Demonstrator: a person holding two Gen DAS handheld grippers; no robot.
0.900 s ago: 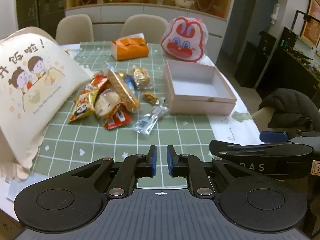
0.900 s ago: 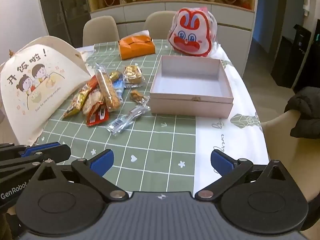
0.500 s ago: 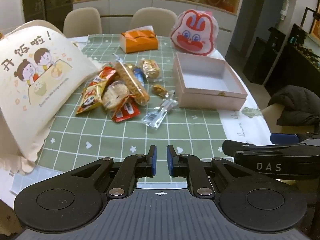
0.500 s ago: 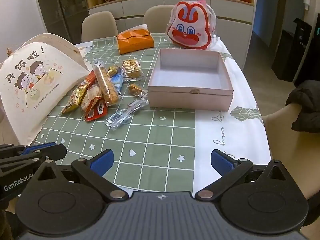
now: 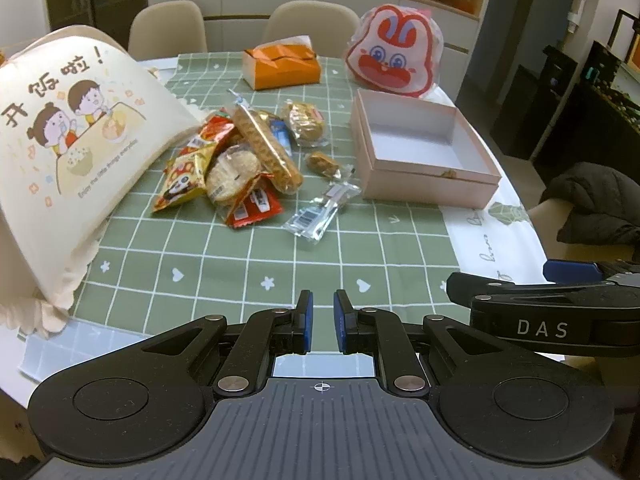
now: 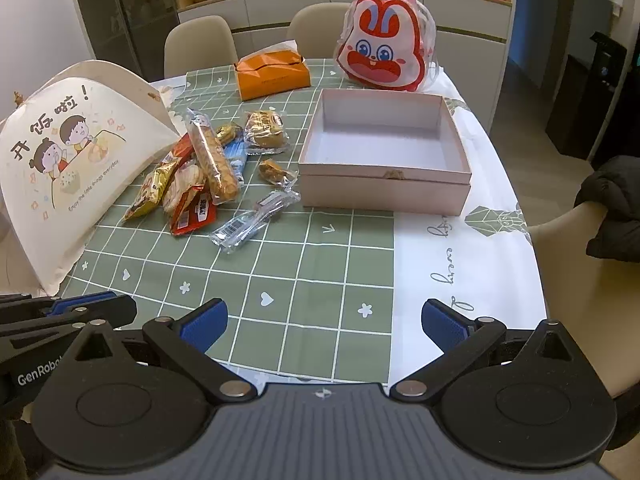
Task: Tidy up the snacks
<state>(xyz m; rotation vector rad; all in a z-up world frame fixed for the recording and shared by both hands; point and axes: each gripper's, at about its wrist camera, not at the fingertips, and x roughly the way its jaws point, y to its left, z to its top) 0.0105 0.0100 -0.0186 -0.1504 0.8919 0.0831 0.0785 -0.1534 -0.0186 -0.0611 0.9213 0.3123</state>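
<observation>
A heap of wrapped snacks (image 5: 240, 164) lies on the green checked tablecloth, also in the right wrist view (image 6: 204, 172). A clear wrapped bar (image 5: 320, 216) (image 6: 256, 222) lies nearest me. An open, empty pink box (image 5: 424, 152) (image 6: 384, 160) stands to the right of the snacks. My left gripper (image 5: 321, 320) is shut and empty over the table's near edge. My right gripper (image 6: 324, 324) is open and empty, also over the near edge, to the right of the left one.
A cream cartoon tote bag (image 5: 68, 140) (image 6: 68, 160) stands at the left. An orange tissue box (image 5: 282, 66) and a red rabbit-face bag (image 5: 394, 60) are at the back. Chairs stand behind the table; a dark coat (image 6: 612, 216) hangs on a chair at right.
Both grippers have drawn back slightly and tilted, so the table appears a little farther and more centred. Neither gripper's jaws have changed.
</observation>
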